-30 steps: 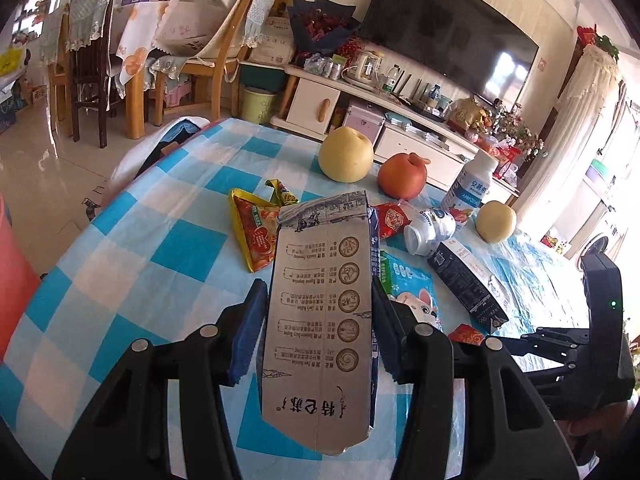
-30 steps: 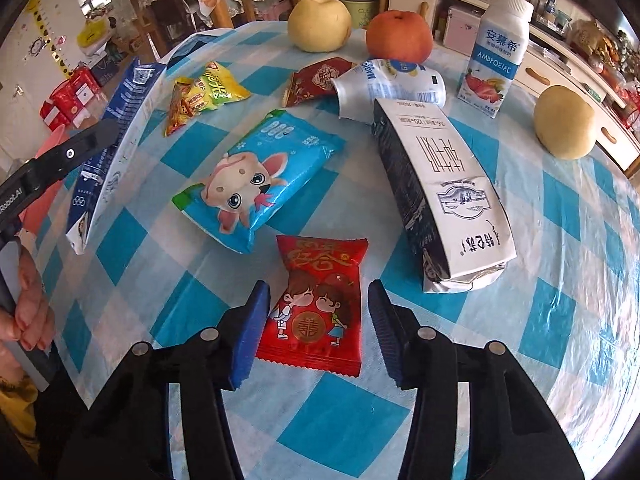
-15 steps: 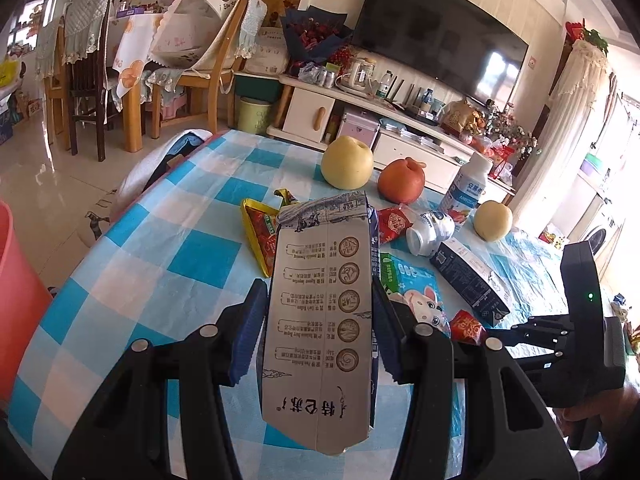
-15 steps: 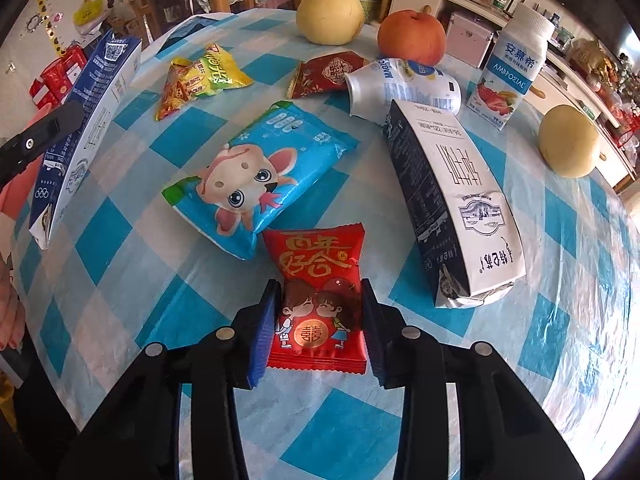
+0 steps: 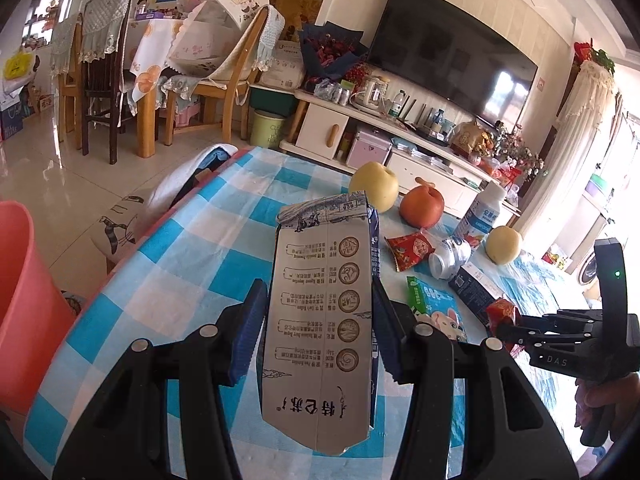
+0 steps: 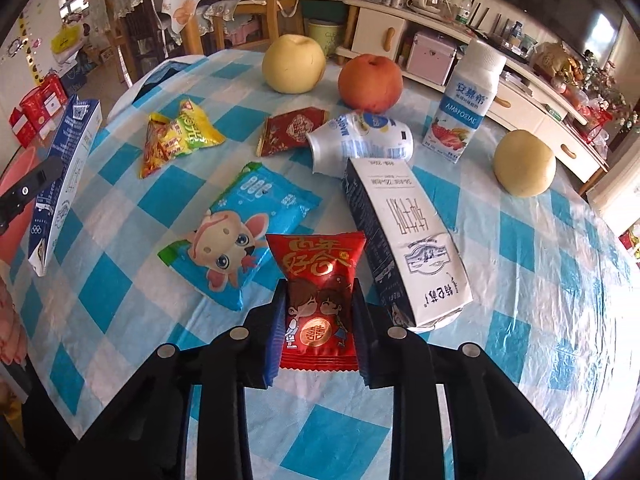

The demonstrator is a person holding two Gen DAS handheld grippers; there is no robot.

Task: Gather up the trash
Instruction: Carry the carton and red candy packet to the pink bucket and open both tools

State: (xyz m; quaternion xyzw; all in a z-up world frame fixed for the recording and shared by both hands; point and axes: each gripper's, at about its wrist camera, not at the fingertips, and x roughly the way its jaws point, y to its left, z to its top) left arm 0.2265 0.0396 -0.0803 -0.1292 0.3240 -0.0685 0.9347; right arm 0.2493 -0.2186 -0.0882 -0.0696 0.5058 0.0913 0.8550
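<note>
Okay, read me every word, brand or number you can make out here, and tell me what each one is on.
"AMBROSIAL": standing white yogurt bottle.
"DAS": right gripper body, seen from the left wrist.
Chinese characters, upside down: milk carton in the left gripper.
Gold Chinese characters: red candy packet.
Lying carton, toppled bottle, blue wipes pack: print too small to read.

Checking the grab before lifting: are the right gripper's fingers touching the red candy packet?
Touching. Right wrist view: both closing fingers press the red candy packet.

Pink bucket [image 5: 20,300] cut by left edge; carton [image 5: 324,320] hides tablecloth behind.
</note>
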